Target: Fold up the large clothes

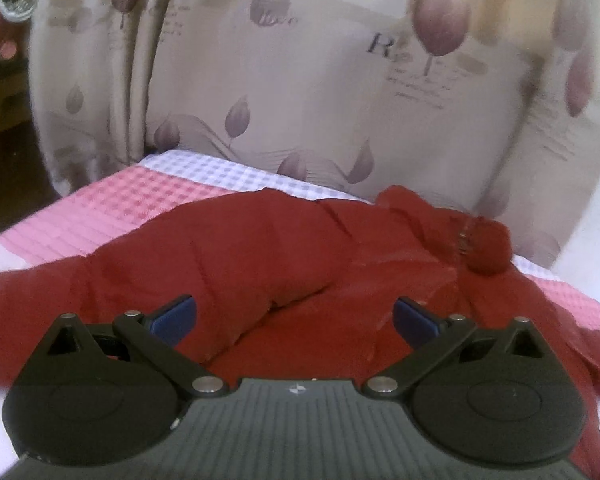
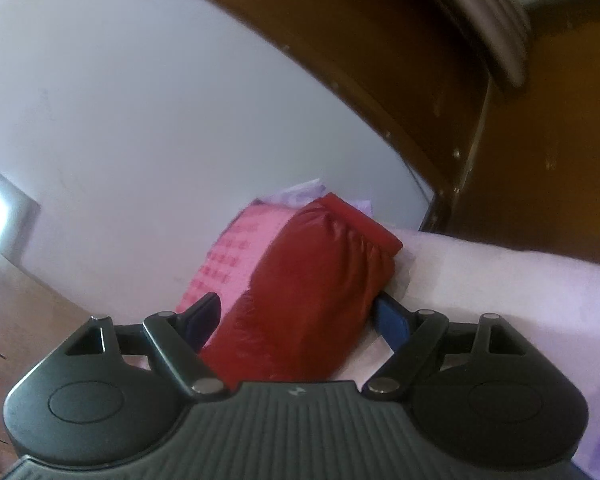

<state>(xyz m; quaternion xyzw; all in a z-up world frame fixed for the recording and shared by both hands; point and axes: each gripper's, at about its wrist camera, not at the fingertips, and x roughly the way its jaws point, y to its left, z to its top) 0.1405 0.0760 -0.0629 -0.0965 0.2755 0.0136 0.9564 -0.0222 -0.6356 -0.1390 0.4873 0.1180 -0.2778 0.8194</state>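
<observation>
Red jacket (image 1: 260, 256) lies spread on checked bedcover (image 1: 112, 208), curtain (image 1: 300, 80) behind. Left gripper (image 1: 294, 318) wide open above it, holding nothing. Right gripper (image 2: 296, 320) open w/ jacket sleeve (image 2: 316, 280) between its fingers, not clamped.

Checked bedspread (image 1: 100, 216), red jacket (image 1: 260, 256) lying on it

Both grippers: jaws spread wide.
L gripper (image 1: 294, 316): blue pads (image 1: 176, 316) well apart, nothing btwn them, aimed fwd and slightly down. R gripper (image 2: 296, 316): pads (image 2: 392, 322) apart, not clamped; body tilted, aimed upward.
</observation>
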